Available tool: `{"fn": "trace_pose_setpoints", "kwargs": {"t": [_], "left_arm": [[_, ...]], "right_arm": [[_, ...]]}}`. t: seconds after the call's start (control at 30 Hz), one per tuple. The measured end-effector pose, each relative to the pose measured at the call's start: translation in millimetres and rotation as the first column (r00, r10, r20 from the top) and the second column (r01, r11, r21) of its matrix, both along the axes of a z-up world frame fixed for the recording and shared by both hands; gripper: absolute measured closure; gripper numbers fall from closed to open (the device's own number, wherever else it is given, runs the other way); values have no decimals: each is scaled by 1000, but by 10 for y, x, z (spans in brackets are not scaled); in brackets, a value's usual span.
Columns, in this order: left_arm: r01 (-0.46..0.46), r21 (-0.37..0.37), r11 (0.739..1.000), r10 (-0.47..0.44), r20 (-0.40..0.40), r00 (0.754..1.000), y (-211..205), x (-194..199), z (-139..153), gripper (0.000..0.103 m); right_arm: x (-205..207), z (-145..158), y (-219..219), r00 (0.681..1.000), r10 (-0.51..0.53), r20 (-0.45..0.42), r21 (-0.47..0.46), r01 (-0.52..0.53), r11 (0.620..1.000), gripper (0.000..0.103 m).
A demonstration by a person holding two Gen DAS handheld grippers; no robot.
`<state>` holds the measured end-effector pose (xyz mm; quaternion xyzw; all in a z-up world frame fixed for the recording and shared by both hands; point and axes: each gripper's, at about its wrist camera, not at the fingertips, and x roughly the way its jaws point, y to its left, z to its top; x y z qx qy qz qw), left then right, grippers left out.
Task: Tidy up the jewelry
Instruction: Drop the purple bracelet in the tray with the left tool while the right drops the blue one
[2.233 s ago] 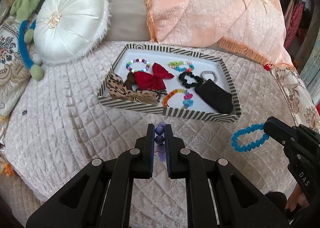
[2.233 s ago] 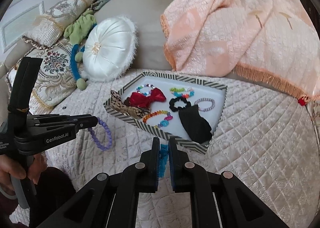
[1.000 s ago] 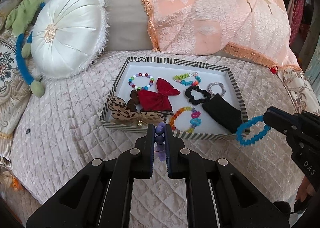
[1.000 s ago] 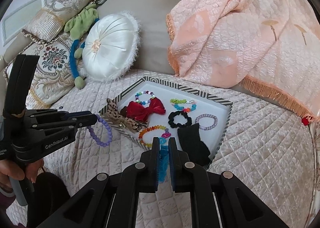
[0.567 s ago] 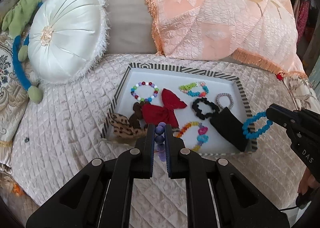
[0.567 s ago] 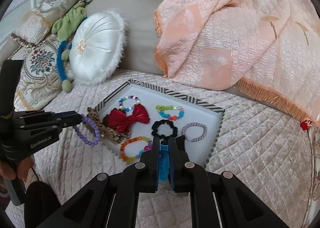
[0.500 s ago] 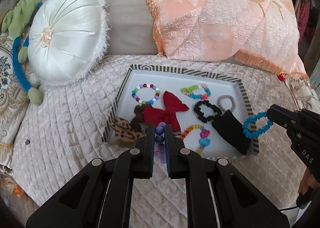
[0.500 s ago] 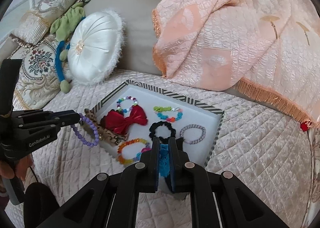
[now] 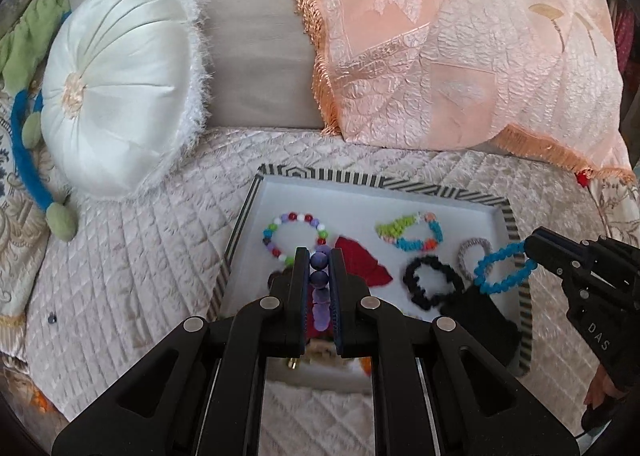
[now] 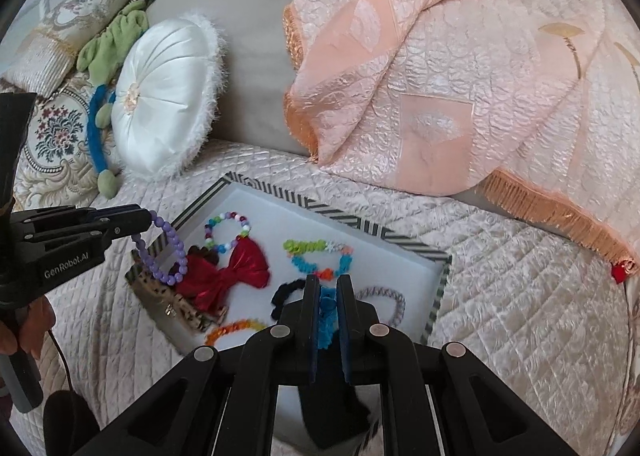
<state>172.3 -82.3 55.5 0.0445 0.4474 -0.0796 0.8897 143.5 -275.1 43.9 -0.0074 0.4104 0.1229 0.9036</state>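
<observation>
Carrying two bracelets over tray (image 9: 436,190) | left jaws clenching purple bracelet (image 10: 166,252) | right jaws clenching blue bracelet (image 9: 502,270) | several pieces lying inside; both awaiting placement

Bright, soft daylight w/ faint shadows; heavy fisheye warp, dark vignette at corners, slight blur.

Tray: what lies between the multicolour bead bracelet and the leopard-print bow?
In the right wrist view, the red bow lies between the multicolour bead bracelet and the leopard-print bow, with a small dark brown piece beside it.

round white cushion (image 9: 116,88) beside peach fringed throw (image 9: 460,44).
</observation>
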Motion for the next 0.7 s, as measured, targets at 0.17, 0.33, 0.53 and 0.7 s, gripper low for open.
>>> {"fn": "trace_pose_setpoints", "kwargs": {"t": [0.17,0.33,0.53,0.7], "left_arm": [[0,-4,1000,0,-9,1000,-178,276,-82,95],[9,-58,998,-10,-25,1000,-377,544,-154,95],[6,-86,996,-12,-64,998,-529,821,-391,95],[-24,-51,998,19,-97,995,-421,895,-661,95]], "right_arm": [[275,-102,10,1000,-9,-15,8,9,1000,95],[561,-203,32,999,-20,-27,55,21,998,95],[828,-438,-83,996,-64,-57,71,68,995,95],[855,-738,-278,990,-95,-99,30,99,995,95]]}}
